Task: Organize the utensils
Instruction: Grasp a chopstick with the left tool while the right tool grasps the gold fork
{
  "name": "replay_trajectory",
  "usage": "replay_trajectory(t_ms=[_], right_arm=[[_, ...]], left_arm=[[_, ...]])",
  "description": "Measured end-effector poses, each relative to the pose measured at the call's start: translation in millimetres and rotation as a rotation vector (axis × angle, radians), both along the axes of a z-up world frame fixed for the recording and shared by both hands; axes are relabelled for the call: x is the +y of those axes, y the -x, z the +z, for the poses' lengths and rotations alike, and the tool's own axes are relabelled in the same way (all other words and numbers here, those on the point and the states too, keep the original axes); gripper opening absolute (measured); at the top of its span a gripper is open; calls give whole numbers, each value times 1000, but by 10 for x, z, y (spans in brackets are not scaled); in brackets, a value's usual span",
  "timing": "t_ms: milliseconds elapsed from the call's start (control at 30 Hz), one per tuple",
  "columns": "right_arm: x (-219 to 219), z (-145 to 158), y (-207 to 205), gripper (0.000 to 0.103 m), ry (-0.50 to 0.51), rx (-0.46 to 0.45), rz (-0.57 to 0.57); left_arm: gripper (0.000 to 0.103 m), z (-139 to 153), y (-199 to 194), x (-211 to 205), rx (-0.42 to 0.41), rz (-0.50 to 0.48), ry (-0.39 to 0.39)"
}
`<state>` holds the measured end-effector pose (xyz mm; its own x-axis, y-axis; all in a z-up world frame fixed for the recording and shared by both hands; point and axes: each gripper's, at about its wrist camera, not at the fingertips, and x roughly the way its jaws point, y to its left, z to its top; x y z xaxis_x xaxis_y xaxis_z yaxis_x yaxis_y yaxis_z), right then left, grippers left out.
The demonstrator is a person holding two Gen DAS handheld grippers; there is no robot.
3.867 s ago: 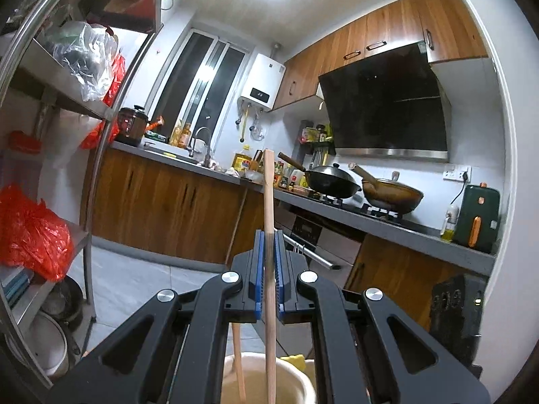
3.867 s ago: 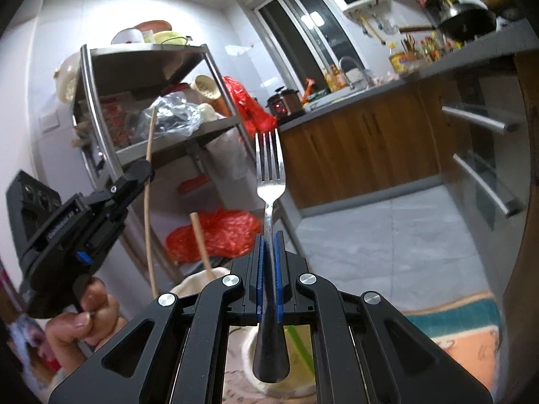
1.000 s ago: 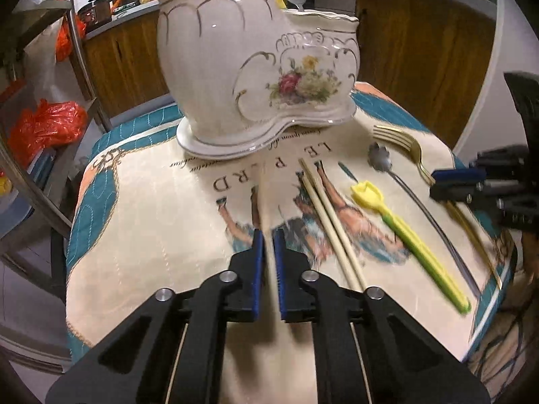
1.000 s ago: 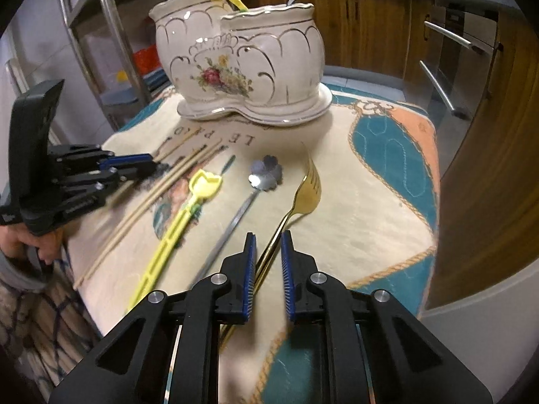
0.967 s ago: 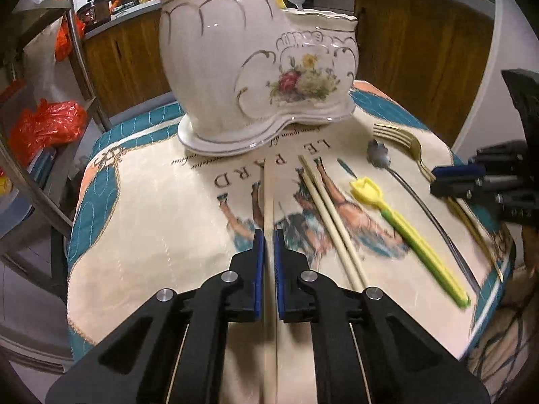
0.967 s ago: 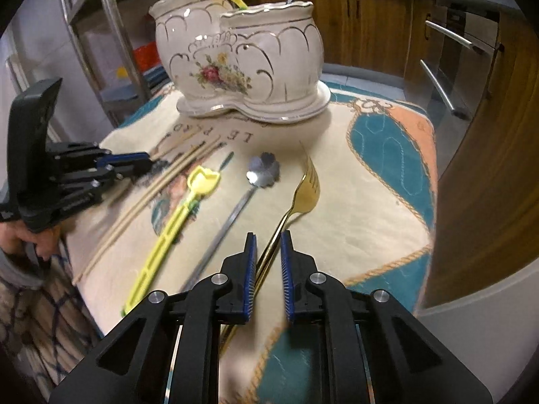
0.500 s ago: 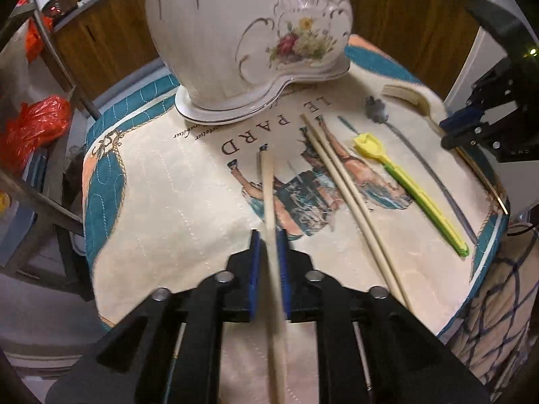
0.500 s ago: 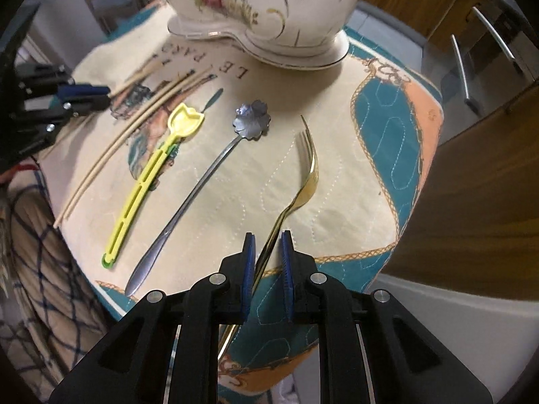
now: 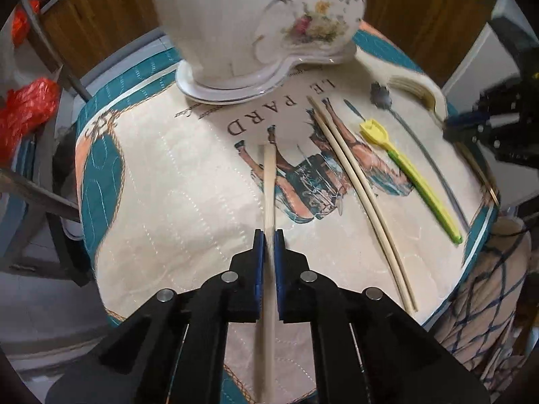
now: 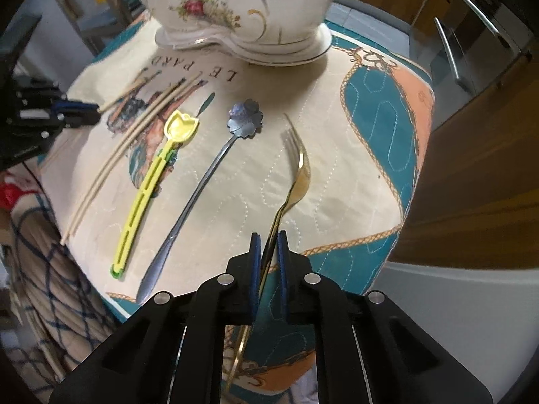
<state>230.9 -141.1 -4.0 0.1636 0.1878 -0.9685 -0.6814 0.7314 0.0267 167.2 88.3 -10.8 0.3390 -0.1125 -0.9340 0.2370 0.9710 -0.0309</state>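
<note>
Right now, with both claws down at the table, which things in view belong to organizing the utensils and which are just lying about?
Belongs to the job:
- chopstick in the left claw
- gold fork in the right claw
- chopstick pair
- yellow scoop
- flower spoon
- porcelain holder

Just lying about:
- printed cloth
- red bag
- metal rack

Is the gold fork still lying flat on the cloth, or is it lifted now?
Partly lifted. The right gripper is shut on the gold fork at its handle; the handle is off the cloth, and the tines look close to it.
</note>
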Motion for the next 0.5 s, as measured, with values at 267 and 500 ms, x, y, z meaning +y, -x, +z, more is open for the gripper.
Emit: replay_trajectory(t_ms=[267,500], right_arm=[[-293,63,-48,7,-211,-8,-65],[-403,4,-80,7,-359,34,-94]], left_arm=[[6,316,245,246,-213,111,184],[6,503,315,161,-313,117,248]])
